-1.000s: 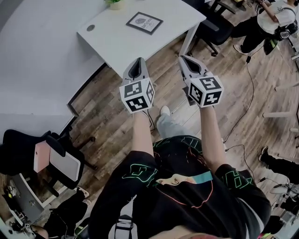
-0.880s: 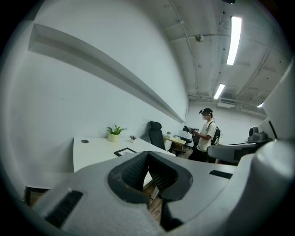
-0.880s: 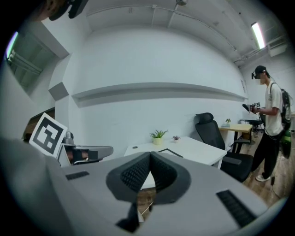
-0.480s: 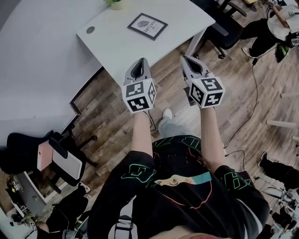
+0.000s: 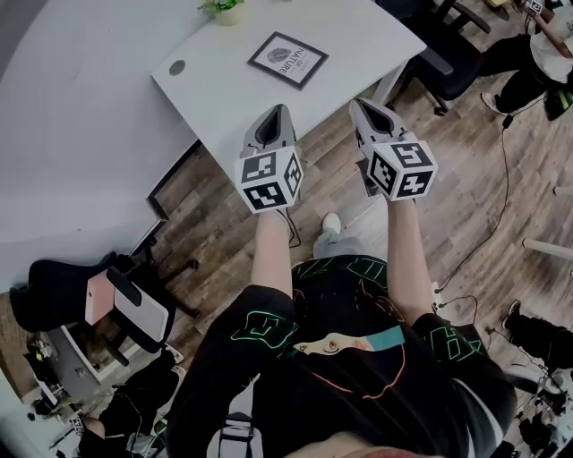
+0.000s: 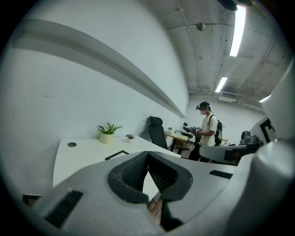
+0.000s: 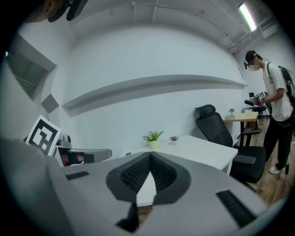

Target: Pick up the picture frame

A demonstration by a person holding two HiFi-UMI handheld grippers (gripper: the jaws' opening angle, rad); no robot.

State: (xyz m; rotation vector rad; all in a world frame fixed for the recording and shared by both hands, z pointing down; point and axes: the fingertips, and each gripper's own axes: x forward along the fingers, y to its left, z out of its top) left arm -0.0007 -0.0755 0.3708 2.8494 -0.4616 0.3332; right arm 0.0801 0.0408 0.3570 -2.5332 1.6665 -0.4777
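Note:
A black picture frame (image 5: 287,60) with a white printed card lies flat on the white desk (image 5: 224,85), near the desk's middle. In the left gripper view the picture frame (image 6: 117,155) shows as a thin dark slab on the desk top. My left gripper (image 5: 277,110) is shut and empty, its tip over the desk's near edge, short of the frame. My right gripper (image 5: 359,105) is also shut and empty, at the desk's near right edge. In both gripper views the left gripper (image 6: 147,153) and right gripper (image 7: 150,155) show ribbed pads meeting.
A small potted plant (image 5: 222,8) stands at the desk's far edge, and a cable hole (image 5: 176,67) is at its left. A black office chair (image 5: 448,54) is right of the desk. Another person (image 7: 272,110) stands at the right. Wood floor lies below me.
Both grippers and I have moved forward toward the desk; the desk and frame now sit lower and closer in the head view. Both jaws stayed shut.

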